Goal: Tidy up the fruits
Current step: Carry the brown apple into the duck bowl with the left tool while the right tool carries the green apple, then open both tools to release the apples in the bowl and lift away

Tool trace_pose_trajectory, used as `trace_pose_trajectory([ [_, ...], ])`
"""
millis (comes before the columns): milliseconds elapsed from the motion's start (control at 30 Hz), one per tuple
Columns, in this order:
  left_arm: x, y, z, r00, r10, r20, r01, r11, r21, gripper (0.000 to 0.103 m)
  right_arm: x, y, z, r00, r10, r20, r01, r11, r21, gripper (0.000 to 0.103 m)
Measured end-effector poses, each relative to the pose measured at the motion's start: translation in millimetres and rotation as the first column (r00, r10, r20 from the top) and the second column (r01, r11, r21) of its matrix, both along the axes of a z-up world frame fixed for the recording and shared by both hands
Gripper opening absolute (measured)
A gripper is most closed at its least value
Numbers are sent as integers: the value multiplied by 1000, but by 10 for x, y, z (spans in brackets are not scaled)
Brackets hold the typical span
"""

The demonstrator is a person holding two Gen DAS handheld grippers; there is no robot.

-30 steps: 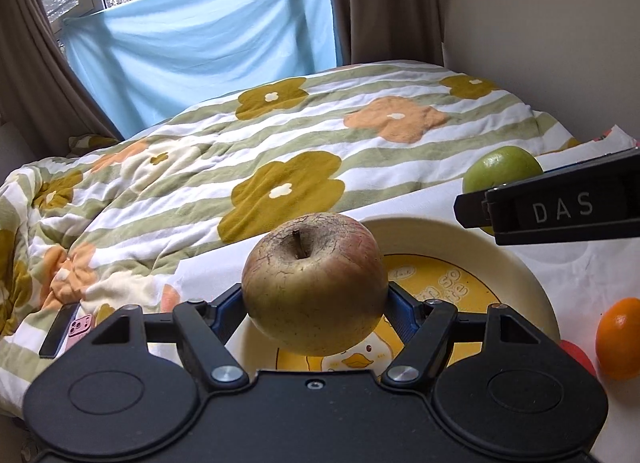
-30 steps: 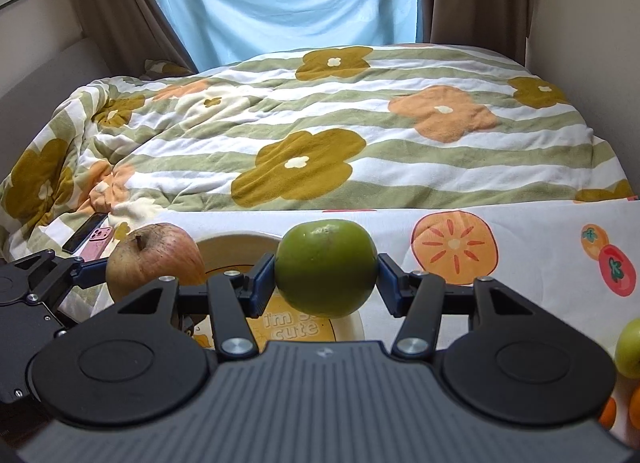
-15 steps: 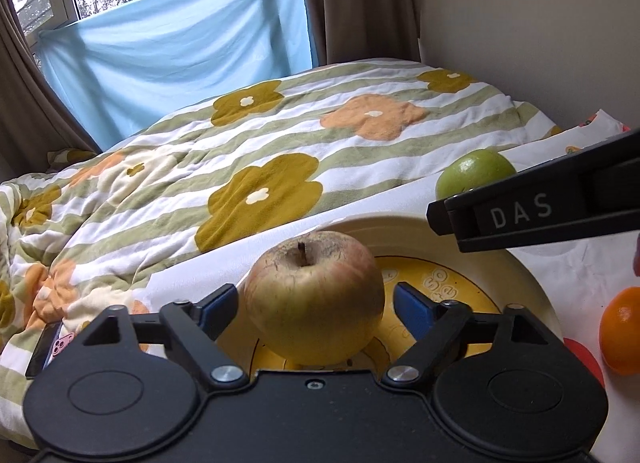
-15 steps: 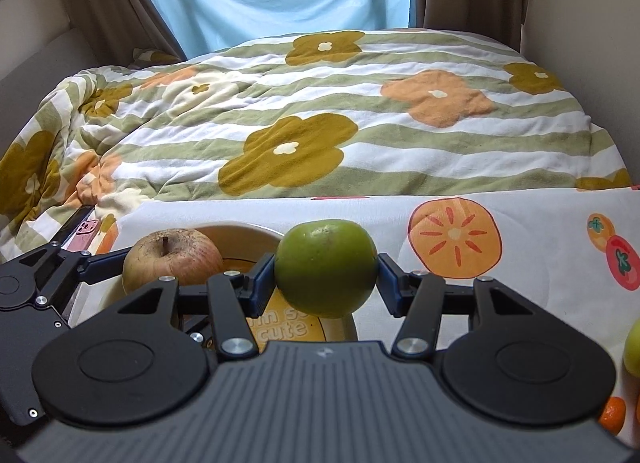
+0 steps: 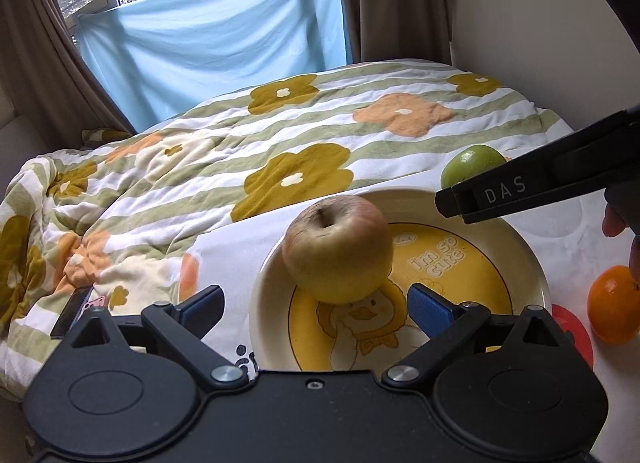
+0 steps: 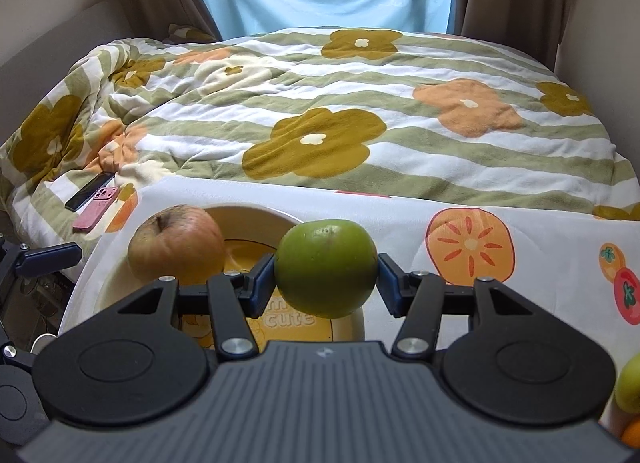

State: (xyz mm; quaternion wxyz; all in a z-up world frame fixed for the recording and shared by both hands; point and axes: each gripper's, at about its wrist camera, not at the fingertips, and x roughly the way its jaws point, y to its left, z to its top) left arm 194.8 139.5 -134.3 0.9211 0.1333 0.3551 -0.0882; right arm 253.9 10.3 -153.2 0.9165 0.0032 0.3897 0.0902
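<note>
Landmark: plate [image 5: 524,263], yellow and cream, on the fruit-print cloth [image 6: 520,231] at the near edge of the bed [image 6: 360,103].
Left gripper [image 5: 316,305]: jaws wide apart, touching nothing. Apple [image 5: 338,249] sits on the plate's left part, just beyond the open jaws.
Right gripper [image 6: 326,283]: jaws clamped on green fruit [image 6: 326,267], held above the plate's right rim.
Orange [image 5: 614,305] on cloth, right of plate.

Your two wrist views, low and close over the bed's foot

Both face the window; your left camera looks from the plate's [image 5: 532,259] left, your right from its [image 6: 240,213] right, sharing plate and quilt [image 5: 320,135].
</note>
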Motion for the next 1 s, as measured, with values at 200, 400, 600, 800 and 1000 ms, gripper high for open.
trace_pose_trajectory([
  [200, -78, 156, -17, 998, 60, -21, -60, 998, -31, 100, -24, 72, -140, 993, 112, 22, -112, 994, -7, 68],
  [400, -130, 194, -25, 997, 76, -30, -77, 996, -41, 100, -47, 137, -193, 983, 173, 65, -170, 984, -51, 68],
  [600, -152, 182, -18, 997, 69, -24, -70, 997, -43, 100, -82, 165, -170, 976, 195, 100, -188, 979, -83, 91],
  [800, -165, 169, -1, 997, 71, -31, -72, 996, -44, 100, -127, 111, -128, 982, 160, 100, -152, 985, -77, 103],
  [1000, -194, 172, 110, 997, 72, -26, -74, 995, -65, 100, -210, 62, 4, 983, 137, 125, -130, 990, -58, 103],
])
